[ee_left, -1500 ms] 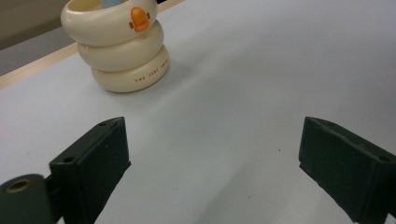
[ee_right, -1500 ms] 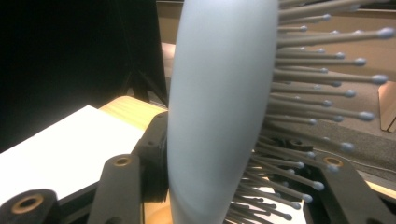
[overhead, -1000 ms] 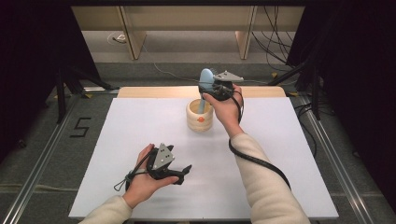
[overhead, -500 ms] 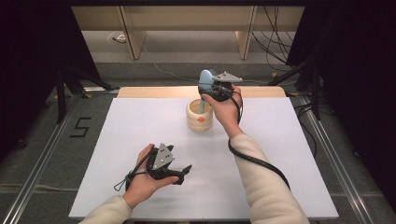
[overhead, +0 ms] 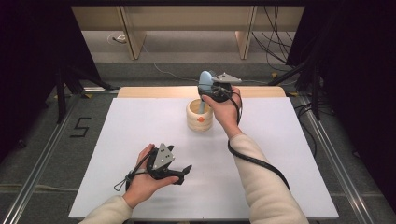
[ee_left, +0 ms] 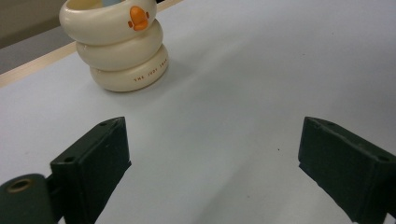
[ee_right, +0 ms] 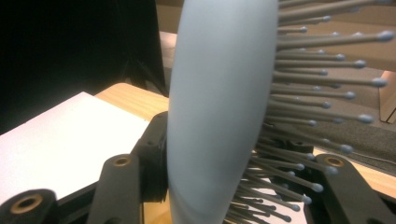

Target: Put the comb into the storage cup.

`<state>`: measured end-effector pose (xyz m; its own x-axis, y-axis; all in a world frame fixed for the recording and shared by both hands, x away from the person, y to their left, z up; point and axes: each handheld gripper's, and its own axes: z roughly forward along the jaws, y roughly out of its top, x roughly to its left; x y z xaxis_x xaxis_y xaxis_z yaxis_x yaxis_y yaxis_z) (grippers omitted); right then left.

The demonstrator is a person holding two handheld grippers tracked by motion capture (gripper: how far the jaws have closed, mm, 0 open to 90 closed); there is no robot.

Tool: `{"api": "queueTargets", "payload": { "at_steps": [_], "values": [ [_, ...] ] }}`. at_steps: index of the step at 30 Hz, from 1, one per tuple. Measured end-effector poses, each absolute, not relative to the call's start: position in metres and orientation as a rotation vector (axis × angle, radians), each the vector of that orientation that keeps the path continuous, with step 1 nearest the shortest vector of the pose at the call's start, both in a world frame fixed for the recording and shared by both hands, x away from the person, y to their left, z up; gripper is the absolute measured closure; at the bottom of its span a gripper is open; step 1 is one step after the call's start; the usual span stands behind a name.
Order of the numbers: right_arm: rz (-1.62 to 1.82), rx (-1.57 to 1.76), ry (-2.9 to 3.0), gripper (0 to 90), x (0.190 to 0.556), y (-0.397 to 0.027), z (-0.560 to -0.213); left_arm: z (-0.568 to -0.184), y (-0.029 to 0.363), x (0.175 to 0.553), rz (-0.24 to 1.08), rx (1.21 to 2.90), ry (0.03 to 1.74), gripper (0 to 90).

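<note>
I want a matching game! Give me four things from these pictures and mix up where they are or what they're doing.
Things:
1. hairbrush
2. cream holder
3. left hand-held gripper
4. right hand-held gripper

States:
A. jaws open, low over the white table
B. stands on the table, orange duck bill on front
C. clamped on the brush
D. light blue, handle down in the holder

Pairs: 1-D, 2-B, 3-A, 4-C

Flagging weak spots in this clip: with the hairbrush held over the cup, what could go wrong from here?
The right gripper is shut on the hairbrush by its head, with bristles on one side, so the brush might twist or slip. Its handle stands in the cream cup, which nothing steadies: the left gripper rests open and apart, so a sideways pull might tip the cup.
</note>
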<state>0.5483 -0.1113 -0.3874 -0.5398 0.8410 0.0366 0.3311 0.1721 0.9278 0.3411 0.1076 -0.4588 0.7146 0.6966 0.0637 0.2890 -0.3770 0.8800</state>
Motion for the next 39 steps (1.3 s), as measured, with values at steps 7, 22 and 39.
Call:
{"api": "queueTargets", "payload": {
  "at_steps": [7,22,39],
  "values": [
    [1.345,1.107,1.968,49.2,0.549,-0.111,-0.390,-0.459,0.108,0.341,0.537,1.967,0.754,8.2],
    [1.345,1.116,1.974,49.0,0.550,-0.109,-0.393,-0.459,0.107,0.341,0.532,1.964,0.755,8.2],
    [1.346,1.135,1.987,48.6,0.552,-0.108,-0.400,-0.459,0.107,0.341,0.531,1.964,0.751,8.7]
  ]
}}
